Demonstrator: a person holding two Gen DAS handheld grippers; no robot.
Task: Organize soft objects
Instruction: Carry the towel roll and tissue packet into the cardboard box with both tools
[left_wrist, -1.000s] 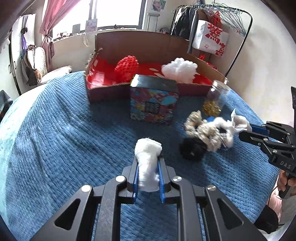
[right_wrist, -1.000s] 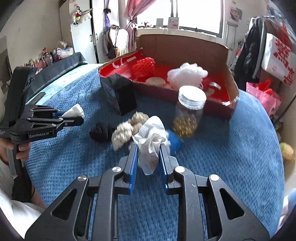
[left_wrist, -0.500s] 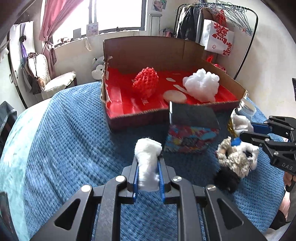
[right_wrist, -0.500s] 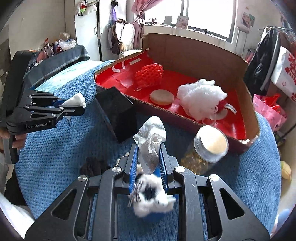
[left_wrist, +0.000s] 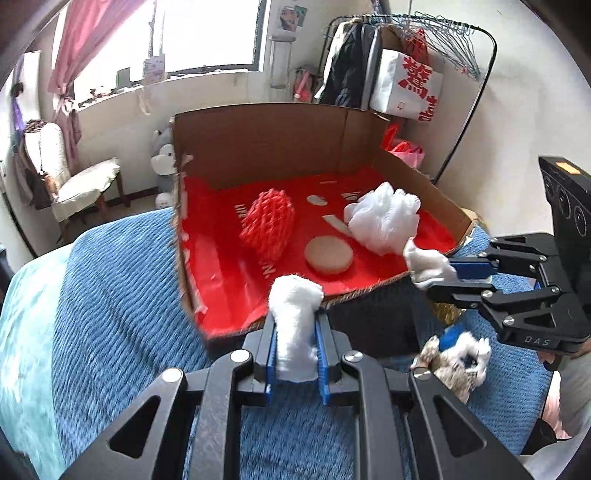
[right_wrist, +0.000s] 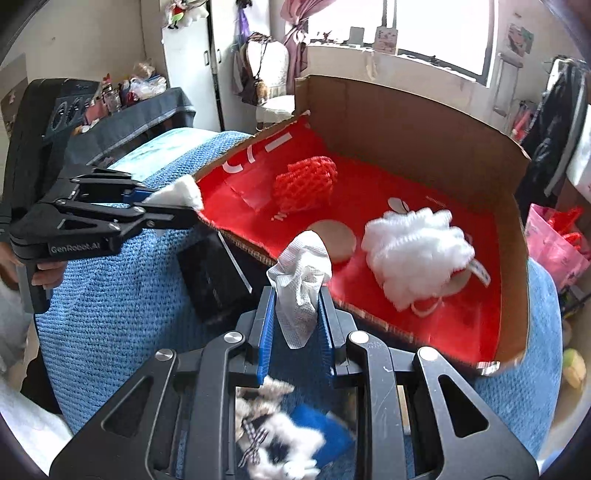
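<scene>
**Two claws carrying soft white pieces toward the red-lined box**

The left claw (left_wrist: 295, 345) is clamping a white cotton wad (left_wrist: 293, 325) between its blue pads, the wad sticking up past the tips. The right claw (right_wrist: 297, 317) is pinching a crumpled white mesh cloth (right_wrist: 301, 284), which is hanging down between its pads. Both are hovering at the near edge of the cardboard box (left_wrist: 280, 147), which is lying on a blue knitted blanket (left_wrist: 122, 295) covering the bed.

Inside the box, on its red lining, a red foam net (left_wrist: 267, 225) is sitting at about 11 o'clock from the left claw, a round tan disc (left_wrist: 328, 254) at 12 o'clock, and a white fluffy ball (left_wrist: 384, 218) at 1 o'clock. A dark box (right_wrist: 214, 280) is standing on the blanket against the cardboard wall. A furry plush toy (right_wrist: 280, 443) is lying on the blanket under the right claw.

Around the room, a pink curtain (left_wrist: 74, 55) is hanging by a bright window, a cushioned chair (left_wrist: 74, 184) is standing at 10 o'clock, and a clothes rack (left_wrist: 424, 48) at 1 o'clock.
</scene>
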